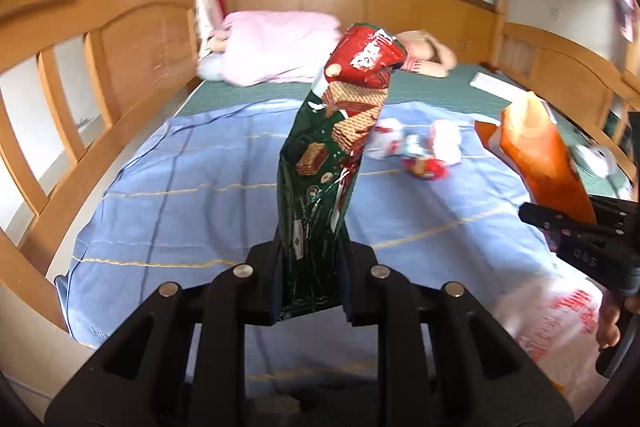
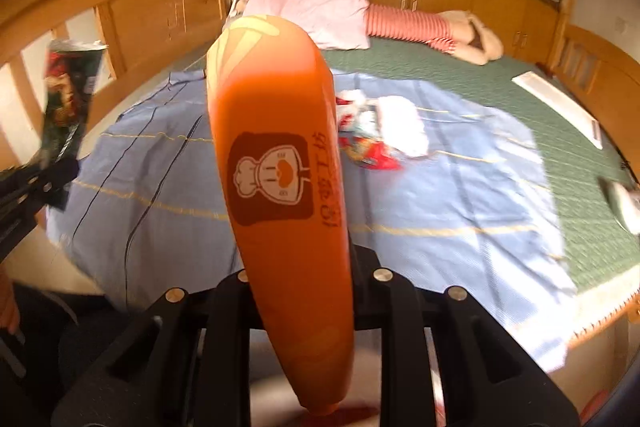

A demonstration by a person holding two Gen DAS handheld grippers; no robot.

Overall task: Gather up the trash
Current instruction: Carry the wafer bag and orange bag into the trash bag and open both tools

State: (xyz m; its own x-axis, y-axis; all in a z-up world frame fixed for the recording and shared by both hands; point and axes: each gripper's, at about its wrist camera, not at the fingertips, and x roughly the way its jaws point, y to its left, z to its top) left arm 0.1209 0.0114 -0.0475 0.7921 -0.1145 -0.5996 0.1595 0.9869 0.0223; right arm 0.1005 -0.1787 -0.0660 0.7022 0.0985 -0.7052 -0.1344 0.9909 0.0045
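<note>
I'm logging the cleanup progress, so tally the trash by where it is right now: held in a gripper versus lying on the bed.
Held in a gripper: 2 (green wafer bag, left gripper; orange bread bag, right gripper)
On the blue sheet: 1 cluster of red-and-white wrappers, pieces too blurred to separate
Total: 3

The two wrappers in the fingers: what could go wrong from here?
The green wafer wrapper and the orange bag are each pinched only at the bottom end, so they may flop or slip out. Small wrappers remain on the blue sheet and could be forgotten.
</note>
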